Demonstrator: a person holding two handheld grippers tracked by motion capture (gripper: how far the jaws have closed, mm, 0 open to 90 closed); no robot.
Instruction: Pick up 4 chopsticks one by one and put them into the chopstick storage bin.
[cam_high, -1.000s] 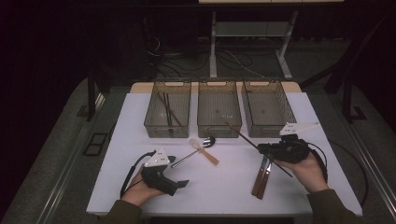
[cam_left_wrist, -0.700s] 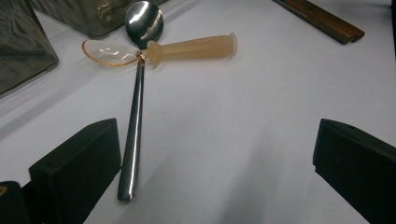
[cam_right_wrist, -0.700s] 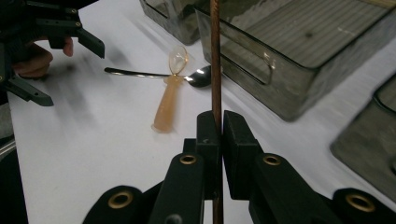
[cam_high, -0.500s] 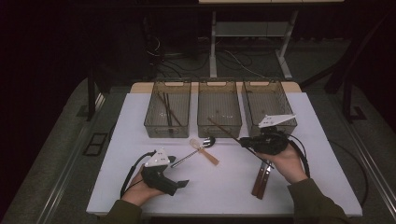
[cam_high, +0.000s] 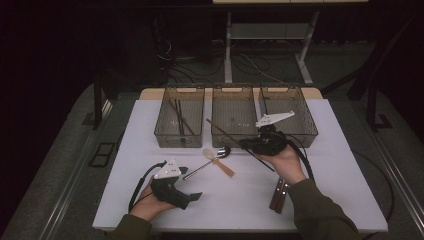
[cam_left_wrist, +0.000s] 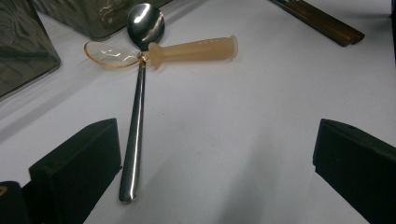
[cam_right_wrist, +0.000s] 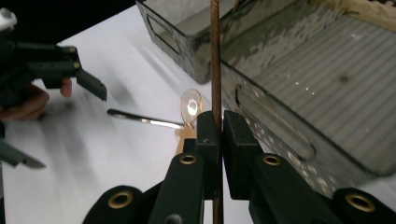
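Note:
My right gripper (cam_high: 246, 144) is shut on a thin brown chopstick (cam_high: 222, 131), held above the table in front of the middle clear bin (cam_high: 235, 136). In the right gripper view the chopstick (cam_right_wrist: 215, 56) runs straight up between the pressed pads of the gripper (cam_right_wrist: 221, 122). My left gripper (cam_high: 192, 183) rests on the white table (cam_high: 125, 150) at the near left, open, holding nothing. In the left gripper view a metal spoon (cam_left_wrist: 135, 140) lies ahead, between the wide jaws of that gripper (cam_left_wrist: 215, 163), its handle near the left one. An orange plastic spoon (cam_left_wrist: 196, 48) lies across its neck.
Three clear bins stand in a row at the back; the left bin (cam_high: 179, 137) holds dark sticks, and the right bin (cam_high: 300, 135) is behind my right hand. A dark brown wooden piece (cam_high: 279, 194) lies by my right forearm. The spoons (cam_high: 212, 159) lie mid-table.
My right hand has carried the chopstick leftwards and a little farther away, from the right side of the table to the front of the middle bin. The left gripper has stayed still.

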